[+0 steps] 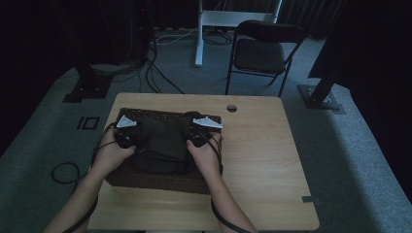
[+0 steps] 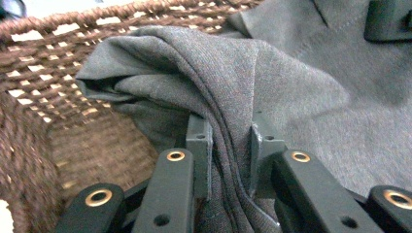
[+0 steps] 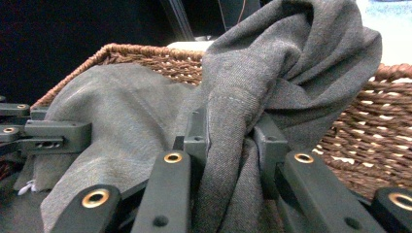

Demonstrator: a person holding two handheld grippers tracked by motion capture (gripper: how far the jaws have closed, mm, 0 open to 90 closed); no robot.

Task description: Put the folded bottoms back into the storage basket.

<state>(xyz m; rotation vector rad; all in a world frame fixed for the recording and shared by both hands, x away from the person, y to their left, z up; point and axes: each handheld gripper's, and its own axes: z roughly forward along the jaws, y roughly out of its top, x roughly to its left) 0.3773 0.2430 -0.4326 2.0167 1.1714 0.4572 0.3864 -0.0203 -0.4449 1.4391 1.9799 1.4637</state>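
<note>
A dark grey garment lies bunched in a brown woven basket on the wooden table. My left gripper holds the garment's left side; in the left gripper view its jaws pinch a thick fold of grey cloth. My right gripper holds the right side, and the right gripper view has its jaws clamped on a gathered fold of the garment just above the basket's rim. The other gripper appears at the left of that view.
The basket sits at the table's left half, near the front edge. A round cable hole is at the table's far edge. A black folding chair stands behind the table, with cables on the grey floor.
</note>
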